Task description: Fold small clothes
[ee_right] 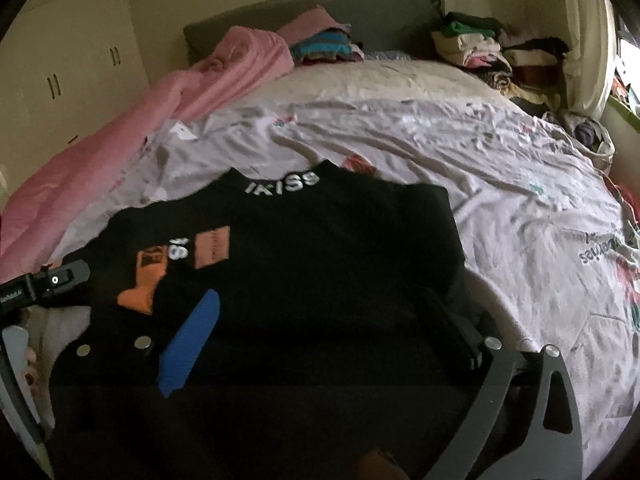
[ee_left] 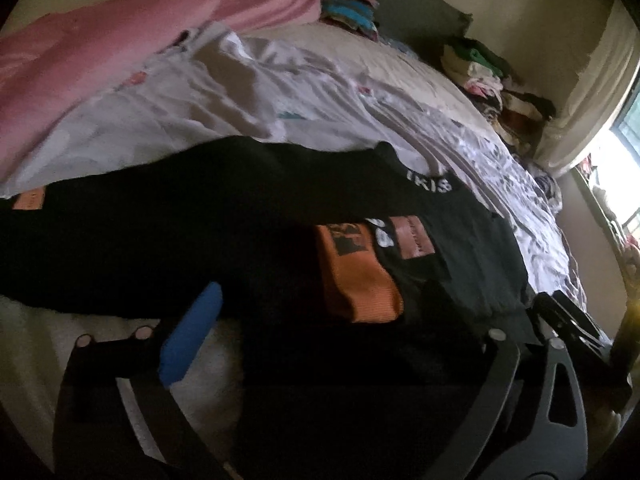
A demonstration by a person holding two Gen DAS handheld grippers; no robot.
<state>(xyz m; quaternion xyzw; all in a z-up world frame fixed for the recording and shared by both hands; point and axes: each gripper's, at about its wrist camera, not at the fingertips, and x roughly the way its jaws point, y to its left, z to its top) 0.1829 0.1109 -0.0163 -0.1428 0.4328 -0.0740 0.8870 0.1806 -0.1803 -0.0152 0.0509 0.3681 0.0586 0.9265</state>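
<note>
A small black top with white collar lettering, brown patches and an orange cuff lies spread on the bed; it also shows in the left wrist view. My left gripper is open, low over the garment's near edge, with its blue pad to the left and its other finger dark against the cloth. My right gripper is open over the garment's lower middle, blue pad on the left. The left gripper's body shows at the left edge of the right wrist view.
The bed has a crumpled pale printed sheet. A pink blanket lies along the left side. Stacks of folded clothes sit by the grey headboard. White cupboards stand at left, a bright window at right.
</note>
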